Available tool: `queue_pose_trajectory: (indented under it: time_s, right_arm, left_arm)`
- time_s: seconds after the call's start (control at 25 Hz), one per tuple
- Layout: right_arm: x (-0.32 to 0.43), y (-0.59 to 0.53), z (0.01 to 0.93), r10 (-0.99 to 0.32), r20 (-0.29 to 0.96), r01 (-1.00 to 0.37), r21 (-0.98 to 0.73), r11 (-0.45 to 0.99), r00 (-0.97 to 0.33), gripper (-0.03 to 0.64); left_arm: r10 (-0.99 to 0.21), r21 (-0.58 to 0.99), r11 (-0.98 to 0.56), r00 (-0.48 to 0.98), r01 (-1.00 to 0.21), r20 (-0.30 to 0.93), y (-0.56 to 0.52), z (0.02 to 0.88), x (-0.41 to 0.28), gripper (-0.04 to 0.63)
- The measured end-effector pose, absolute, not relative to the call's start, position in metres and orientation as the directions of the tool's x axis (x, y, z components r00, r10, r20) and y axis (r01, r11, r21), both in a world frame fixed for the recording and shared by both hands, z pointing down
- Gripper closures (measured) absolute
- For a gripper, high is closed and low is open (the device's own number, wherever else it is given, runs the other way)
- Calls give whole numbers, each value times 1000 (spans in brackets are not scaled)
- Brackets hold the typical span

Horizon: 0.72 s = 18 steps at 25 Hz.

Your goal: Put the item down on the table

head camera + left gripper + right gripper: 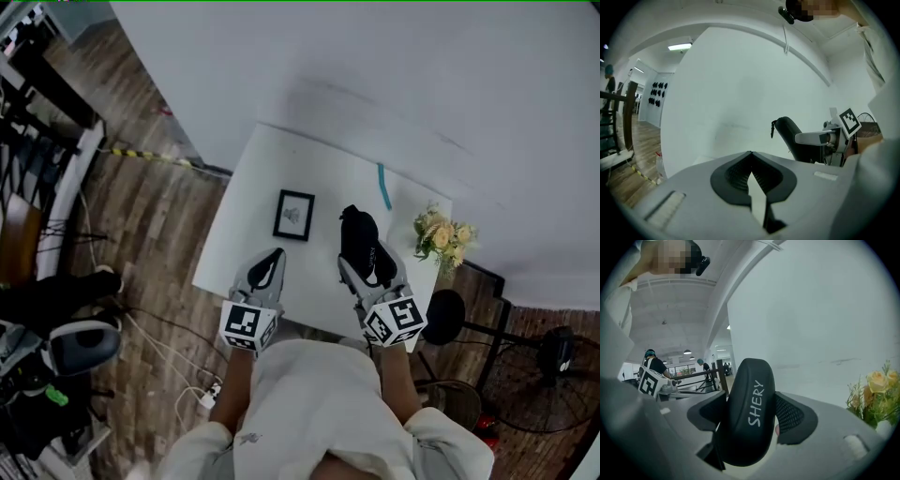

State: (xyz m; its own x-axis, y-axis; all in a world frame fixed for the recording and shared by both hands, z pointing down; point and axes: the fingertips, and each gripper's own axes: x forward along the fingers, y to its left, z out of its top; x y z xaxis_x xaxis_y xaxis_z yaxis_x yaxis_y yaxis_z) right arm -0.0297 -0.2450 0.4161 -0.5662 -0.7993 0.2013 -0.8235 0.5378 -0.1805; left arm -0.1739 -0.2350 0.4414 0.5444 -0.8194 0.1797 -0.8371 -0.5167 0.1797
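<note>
A black case [747, 413] with the white word SHERY on it stands upright between the jaws of my right gripper [750, 420], which is shut on it. In the head view the black case [358, 236] is held over the white table [328, 169], right of centre, with the right gripper [373, 267] just below it. My left gripper [265, 272] hovers over the table's near left part; its jaws meet at the tips with nothing between them [751, 171]. The case [792, 136] also shows at the right of the left gripper view.
A small black-framed picture [294, 215] lies on the table between the grippers. A teal strip [383, 186] lies farther back. A bunch of pale flowers [442, 236] stands at the table's right edge. Wooden floor with cables and a fan [553, 354] surrounds the table.
</note>
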Motion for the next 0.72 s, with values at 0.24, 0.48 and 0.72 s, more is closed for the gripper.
queue_pose_trajectory:
  time_s: [0.24,0.48,0.72]
  right_arm:
    - [-23,-254,448,-802,272,-847,-190,496,-531,291]
    - [-10,-266,485,-797,339,-866,-211,453,-499,291]
    - [-2,-278,522,-772,402,-871,-237,431,-492,291]
  left_arm:
    - [-775,203,-564,598,-801,206,-249,464,-156,584]
    - [-741,198,-600,632,-775,227,-266,491,-137,584]
    - [-720,219,-598,637,-771,275,-276,521,-125,584]
